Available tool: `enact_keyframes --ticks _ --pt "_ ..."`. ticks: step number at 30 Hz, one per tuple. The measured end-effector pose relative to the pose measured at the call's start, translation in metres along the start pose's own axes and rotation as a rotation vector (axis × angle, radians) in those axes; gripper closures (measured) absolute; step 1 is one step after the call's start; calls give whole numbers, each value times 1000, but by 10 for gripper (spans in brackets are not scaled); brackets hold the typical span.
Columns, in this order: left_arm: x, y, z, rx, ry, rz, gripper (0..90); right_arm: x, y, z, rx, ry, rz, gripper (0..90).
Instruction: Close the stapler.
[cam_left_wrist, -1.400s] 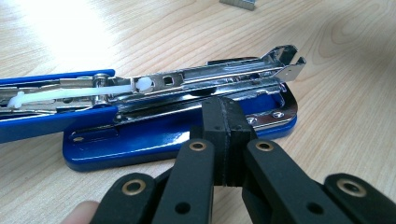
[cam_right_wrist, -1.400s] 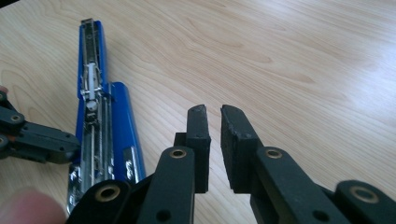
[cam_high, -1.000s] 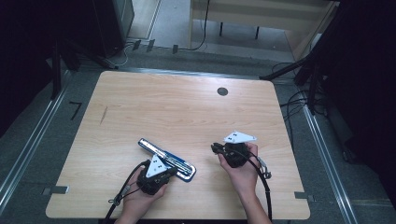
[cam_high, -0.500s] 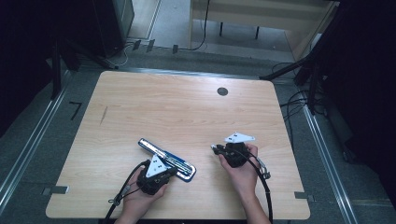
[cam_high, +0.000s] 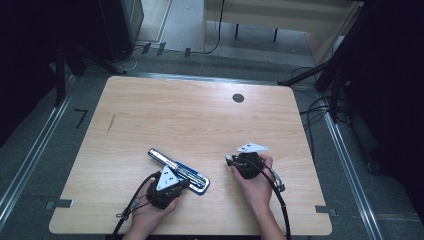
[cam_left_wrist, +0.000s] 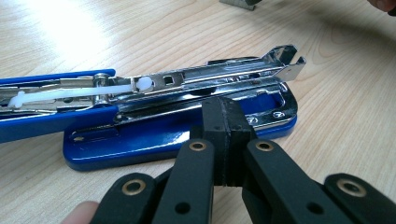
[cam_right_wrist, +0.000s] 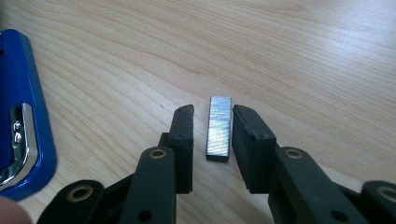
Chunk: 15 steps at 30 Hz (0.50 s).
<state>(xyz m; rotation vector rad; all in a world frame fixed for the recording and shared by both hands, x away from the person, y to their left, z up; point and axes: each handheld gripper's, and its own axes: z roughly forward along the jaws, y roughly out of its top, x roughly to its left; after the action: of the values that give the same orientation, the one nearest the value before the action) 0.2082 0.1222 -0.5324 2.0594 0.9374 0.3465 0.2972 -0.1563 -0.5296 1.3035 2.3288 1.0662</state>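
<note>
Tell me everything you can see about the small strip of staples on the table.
The strip of staples is a short, flat, silvery metal bar with fine lines across its top. It lies flat on the wooden table, to the right of the opened blue stapler in the right gripper view. It sits between the two black jaws of the right tongs, whose jaws have just been opening; a gap shows on each side, so they do not seem to press on it.
</note>
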Motion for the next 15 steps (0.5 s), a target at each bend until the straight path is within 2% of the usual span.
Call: enact_keyframes --ticks 10,15 --pt "0 0 0 -2 1 -1 900 1 -2 5 18 -7 -8 730" --pt "0 0 0 -3 0 -1 900 0 -2 4 17 -13 -16 772"
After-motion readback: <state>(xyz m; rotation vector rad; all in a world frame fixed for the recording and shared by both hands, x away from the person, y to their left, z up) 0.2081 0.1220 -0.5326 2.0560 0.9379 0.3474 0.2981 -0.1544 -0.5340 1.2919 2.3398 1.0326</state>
